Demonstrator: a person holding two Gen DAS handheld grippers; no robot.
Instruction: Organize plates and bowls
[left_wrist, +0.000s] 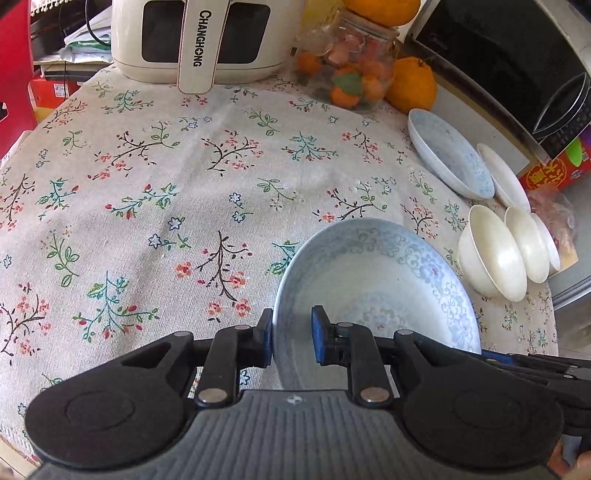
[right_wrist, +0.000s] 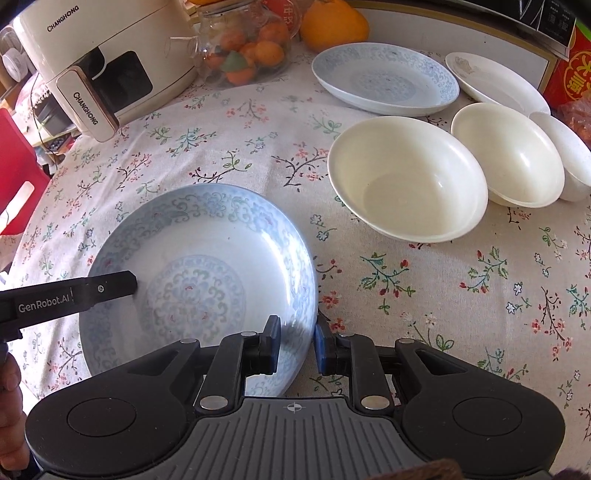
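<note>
A blue-patterned plate (left_wrist: 380, 280) lies on the floral tablecloth; it also shows in the right wrist view (right_wrist: 207, 266). My left gripper (left_wrist: 291, 334) straddles its left rim, one pad outside, one inside. My right gripper (right_wrist: 297, 345) straddles its right rim the same way. Both sets of jaws stand narrow around the rim; a tight grip cannot be confirmed. A second blue plate (right_wrist: 384, 79), a white plate (right_wrist: 495, 83) and three cream bowls (right_wrist: 406, 177) stand at the far right.
A white Changhong appliance (right_wrist: 99, 62) stands at the back left. A glass jar of oranges (right_wrist: 243, 44) and loose oranges (right_wrist: 332, 22) are behind the plates. A microwave (left_wrist: 517, 62) and a red box (left_wrist: 557, 168) line the right edge.
</note>
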